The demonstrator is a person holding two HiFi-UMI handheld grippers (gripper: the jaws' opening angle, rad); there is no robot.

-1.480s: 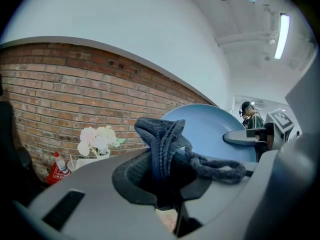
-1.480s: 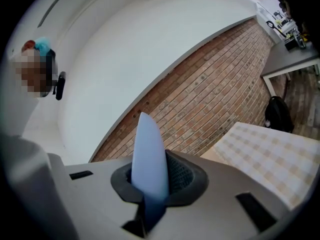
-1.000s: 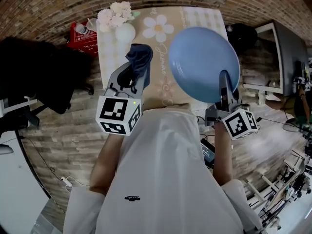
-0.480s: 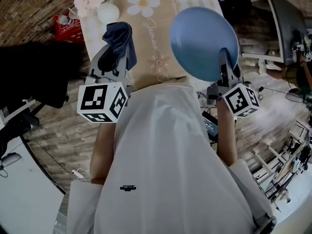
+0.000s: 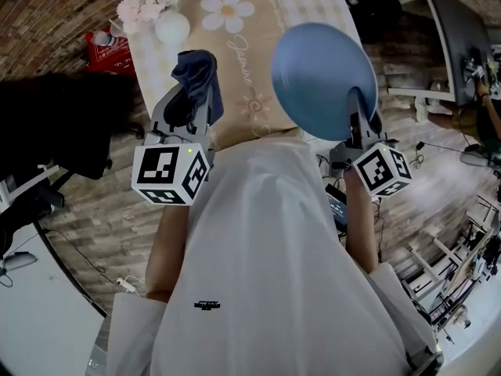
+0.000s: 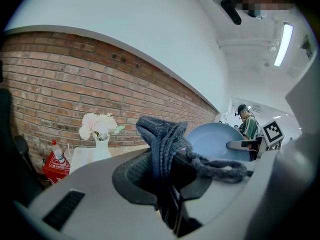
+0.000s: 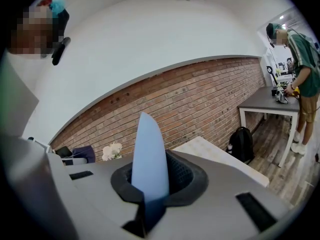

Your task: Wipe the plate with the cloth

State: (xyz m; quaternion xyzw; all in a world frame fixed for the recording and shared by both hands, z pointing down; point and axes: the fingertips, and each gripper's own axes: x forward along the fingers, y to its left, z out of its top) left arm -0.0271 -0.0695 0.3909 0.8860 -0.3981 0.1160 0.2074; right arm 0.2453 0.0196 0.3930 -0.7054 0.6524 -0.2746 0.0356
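Observation:
A round light-blue plate [image 5: 322,79] is held up in the air by its rim, with my right gripper [image 5: 356,128] shut on its near edge. In the right gripper view the plate [image 7: 148,159] shows edge-on between the jaws. My left gripper [image 5: 190,108] is shut on a dark blue cloth [image 5: 199,77], which bunches up above the jaws [image 6: 162,149]. Cloth and plate are apart, side by side above the table; from the left gripper view the plate [image 6: 215,140] lies to the right of the cloth.
A table with a beige flower-print cover [image 5: 243,45] lies below. A white vase of pale flowers [image 5: 160,18] stands at its far left corner, a red box [image 5: 109,49] beside it. A black bag [image 5: 383,10] and a grey desk [image 5: 450,37] are right. Another person [image 7: 300,59] stands at a far desk.
Both grippers shifted slightly: the left with the cloth moved a little right and down in view, and the plate dropped slightly. Both holds are unchanged.

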